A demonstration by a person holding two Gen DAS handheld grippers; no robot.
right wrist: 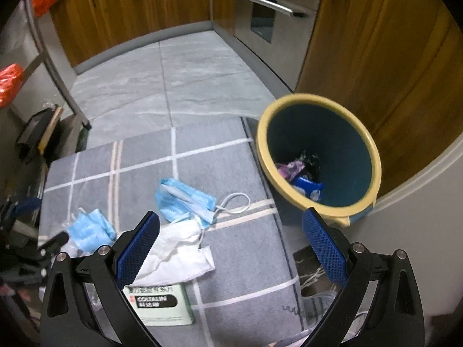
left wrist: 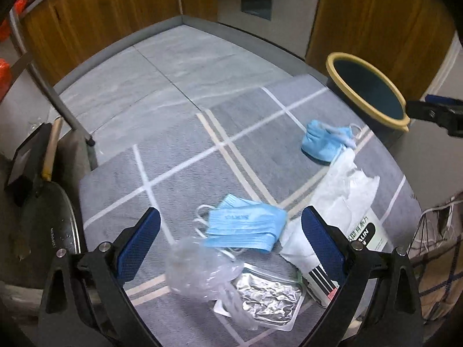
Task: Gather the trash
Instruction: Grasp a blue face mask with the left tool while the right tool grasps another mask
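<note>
Trash lies on a grey checked mat [left wrist: 179, 156] [right wrist: 231, 156]. Between the fingers of my open left gripper [left wrist: 230, 238] are a flat blue face mask [left wrist: 246, 227], a clear plastic wrapper [left wrist: 199, 271] and a silver foil pouch [left wrist: 266, 296]. A crumpled blue mask [left wrist: 321, 141] [right wrist: 182, 199] lies farther off, with white tissue paper [left wrist: 344, 190] [right wrist: 176, 251] and a green-white medicine box [right wrist: 162, 306] [left wrist: 370, 231] nearby. A dark bin with a yellow rim [right wrist: 318, 156] [left wrist: 367, 89] holds some trash. My right gripper [right wrist: 231, 238] hangs open and empty above the mat's edge, next to the bin.
Wooden cabinets [left wrist: 95, 11] and a steel appliance door with a bar handle [right wrist: 272, 3] ring the tiled floor [left wrist: 162, 69]. A metal leg [left wrist: 63, 107] and dark pan-like items [left wrist: 43, 217] stand at left. A wire basket [left wrist: 434, 231] sits at right.
</note>
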